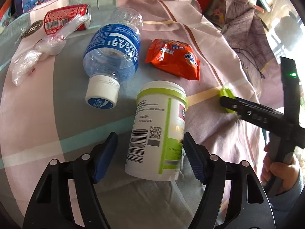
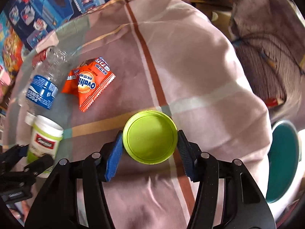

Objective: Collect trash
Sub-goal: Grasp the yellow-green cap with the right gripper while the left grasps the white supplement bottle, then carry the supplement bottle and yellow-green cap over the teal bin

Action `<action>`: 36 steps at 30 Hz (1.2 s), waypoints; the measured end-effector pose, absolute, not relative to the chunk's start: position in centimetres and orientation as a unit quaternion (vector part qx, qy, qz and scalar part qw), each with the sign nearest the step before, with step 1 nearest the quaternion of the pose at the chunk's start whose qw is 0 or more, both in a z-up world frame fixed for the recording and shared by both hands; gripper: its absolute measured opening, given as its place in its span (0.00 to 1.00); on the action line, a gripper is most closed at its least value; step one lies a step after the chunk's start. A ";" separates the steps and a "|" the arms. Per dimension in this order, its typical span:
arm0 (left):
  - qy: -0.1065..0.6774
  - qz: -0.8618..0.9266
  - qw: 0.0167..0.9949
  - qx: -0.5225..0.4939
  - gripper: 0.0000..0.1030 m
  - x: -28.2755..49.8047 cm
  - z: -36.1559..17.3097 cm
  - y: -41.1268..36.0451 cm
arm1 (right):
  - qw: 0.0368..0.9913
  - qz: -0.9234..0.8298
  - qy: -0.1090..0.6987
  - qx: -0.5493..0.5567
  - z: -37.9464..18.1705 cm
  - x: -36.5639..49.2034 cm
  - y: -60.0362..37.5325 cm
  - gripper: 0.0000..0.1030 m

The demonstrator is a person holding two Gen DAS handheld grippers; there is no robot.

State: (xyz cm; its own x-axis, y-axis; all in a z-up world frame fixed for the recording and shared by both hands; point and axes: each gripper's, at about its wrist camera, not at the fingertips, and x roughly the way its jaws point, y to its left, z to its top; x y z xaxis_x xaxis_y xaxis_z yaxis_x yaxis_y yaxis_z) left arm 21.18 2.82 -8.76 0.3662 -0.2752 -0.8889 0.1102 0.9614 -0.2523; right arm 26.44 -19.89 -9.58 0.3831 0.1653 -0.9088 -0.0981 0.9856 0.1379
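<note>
On the checked bedsheet (image 2: 190,66), the right gripper (image 2: 150,143) has its fingers closed against the green lid (image 2: 150,136), while the left gripper (image 1: 150,152) stands open around the lidless white jar (image 1: 158,131), only its right pad touching.

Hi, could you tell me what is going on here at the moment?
A person is clearing trash off a bed with two handheld grippers. The right gripper is closed on a green lid. The left gripper is open around a white jar lying on the sheet, not gripping it. A plastic bottle, an orange snack packet and a red can are uncollected.
</note>
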 end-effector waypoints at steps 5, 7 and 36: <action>0.548 -0.106 0.828 -0.043 0.68 21.0 -9.0 1.8 | 0.829 0.076 0.551 0.060 -9.0 24.7 -21.9 0.52; 0.546 -0.103 0.831 -0.033 0.50 20.8 -8.9 1.5 | 0.829 0.075 0.550 0.066 -8.7 24.0 -22.6 0.52; 0.500 -0.221 0.833 0.079 0.50 19.6 -1.7 -15.8 | 0.868 0.021 0.463 0.180 -2.8 16.8 -38.2 0.52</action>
State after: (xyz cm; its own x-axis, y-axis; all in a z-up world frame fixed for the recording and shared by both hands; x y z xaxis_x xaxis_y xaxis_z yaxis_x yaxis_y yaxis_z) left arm 19.63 -15.79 -1.68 0.4013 -0.2896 -0.8690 0.4484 0.8894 -0.0893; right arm 16.82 -38.20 -2.82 0.5712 0.2039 -0.7951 0.1298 0.9341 0.3327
